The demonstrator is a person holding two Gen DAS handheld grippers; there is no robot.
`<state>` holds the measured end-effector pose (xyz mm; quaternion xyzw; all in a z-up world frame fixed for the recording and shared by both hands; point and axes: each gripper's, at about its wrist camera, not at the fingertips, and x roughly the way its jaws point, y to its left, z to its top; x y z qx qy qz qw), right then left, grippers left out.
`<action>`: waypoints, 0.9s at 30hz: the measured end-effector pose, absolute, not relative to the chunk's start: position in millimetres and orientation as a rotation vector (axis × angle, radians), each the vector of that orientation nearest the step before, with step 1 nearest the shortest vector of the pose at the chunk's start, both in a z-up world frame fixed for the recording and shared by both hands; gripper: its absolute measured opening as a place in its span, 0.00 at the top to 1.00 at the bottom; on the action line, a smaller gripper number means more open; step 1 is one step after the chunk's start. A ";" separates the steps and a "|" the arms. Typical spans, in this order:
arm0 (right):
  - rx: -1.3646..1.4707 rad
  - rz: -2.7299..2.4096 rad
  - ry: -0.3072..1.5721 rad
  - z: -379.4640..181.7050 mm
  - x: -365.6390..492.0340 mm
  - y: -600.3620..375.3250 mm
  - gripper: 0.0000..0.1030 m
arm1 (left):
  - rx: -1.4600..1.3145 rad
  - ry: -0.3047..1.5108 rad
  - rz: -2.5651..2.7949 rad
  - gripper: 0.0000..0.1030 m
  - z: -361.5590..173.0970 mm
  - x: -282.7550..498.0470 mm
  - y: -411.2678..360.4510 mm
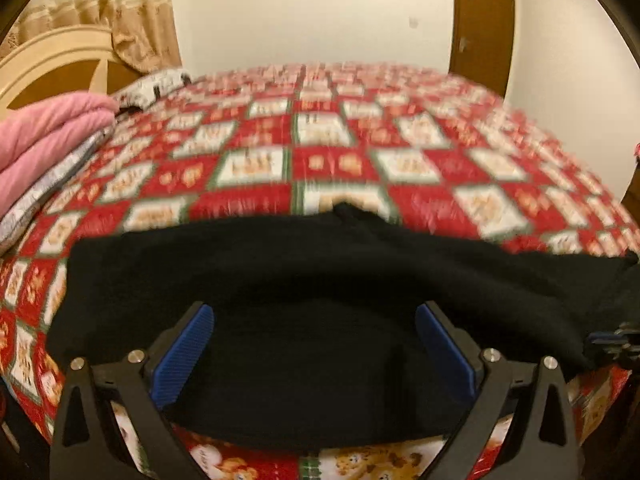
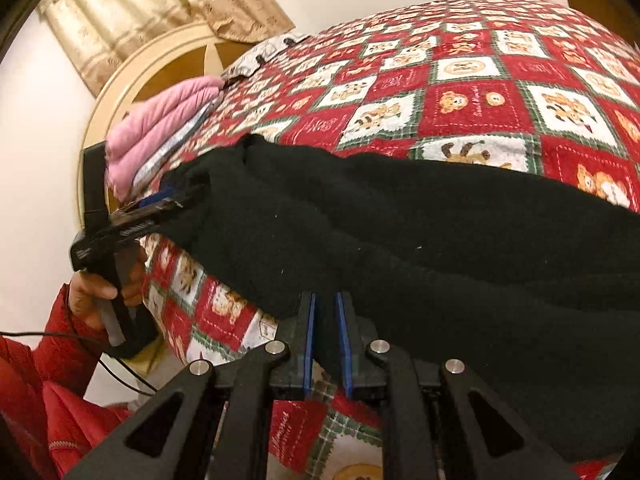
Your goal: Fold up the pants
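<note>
Black pants (image 1: 304, 280) lie spread along the near edge of the bed (image 1: 360, 132), over its red-and-white checked cover with bear squares. Part of the cloth hangs over that edge. The left gripper (image 1: 314, 344) has its blue pads (image 1: 182, 354) set wide apart, one on either side of the pants, with the black cloth lying between them; it grips nothing. In the right wrist view the left gripper (image 2: 160, 204) shows at the pants' (image 2: 400, 248) left end, held in a hand (image 2: 100, 292) with a red sleeve; its tips meet the cloth's edge there. The right gripper (image 2: 325, 344) is drawn narrow, its pads (image 2: 308, 344) nearly together on a fold of the pants at the bed's (image 2: 480, 80) near edge. A pink quilt (image 1: 44, 140) is folded at the left edge of the bed, by the cream headboard (image 1: 52, 60). Behind that hangs a beige curtain (image 1: 120, 4).
</note>
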<state>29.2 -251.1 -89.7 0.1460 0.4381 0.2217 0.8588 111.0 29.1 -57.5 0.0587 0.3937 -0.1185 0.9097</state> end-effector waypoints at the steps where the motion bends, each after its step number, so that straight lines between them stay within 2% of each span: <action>1: 0.290 0.463 0.927 -86.5 31.2 -250.1 0.89 | 0.130 0.839 -0.233 0.00 -64.2 111.3 27.7; 6: 0.252 0.483 0.848 -53.2 60.2 -239.8 0.86 | 0.107 0.848 -0.232 0.00 -73.8 107.7 32.4; 8: 0.261 0.518 0.835 -48.8 81.2 -229.5 0.71 | 0.106 0.843 -0.229 0.00 -74.0 106.1 31.8; 9: 0.273 0.535 0.833 -49.5 98.4 -221.0 0.58 | 0.107 0.840 -0.227 0.00 -74.3 105.1 31.7; 10: 0.288 0.548 0.835 -50.5 109.8 -214.6 0.55 | 0.107 0.837 -0.225 0.00 -74.6 103.7 31.6; 13: 0.337 0.609 0.871 -63.0 153.2 -187.2 0.55 | 0.098 0.841 -0.225 0.00 -73.8 99.1 34.7; 17: 0.259 0.653 0.917 -79.1 182.2 -142.7 0.55 | 0.106 0.824 -0.236 0.00 -77.4 92.1 38.2; 23: 0.165 0.690 0.908 -76.1 168.1 -117.9 0.56 | 0.103 0.816 -0.252 0.00 -77.8 92.5 40.0; 25: 0.130 0.699 0.924 -78.6 162.5 -112.8 0.62 | 0.102 0.815 -0.254 0.00 -78.1 92.9 40.2; 27: 0.105 0.697 0.935 -79.3 163.5 -109.4 0.62 | 0.103 0.814 -0.253 0.00 -77.9 93.2 40.1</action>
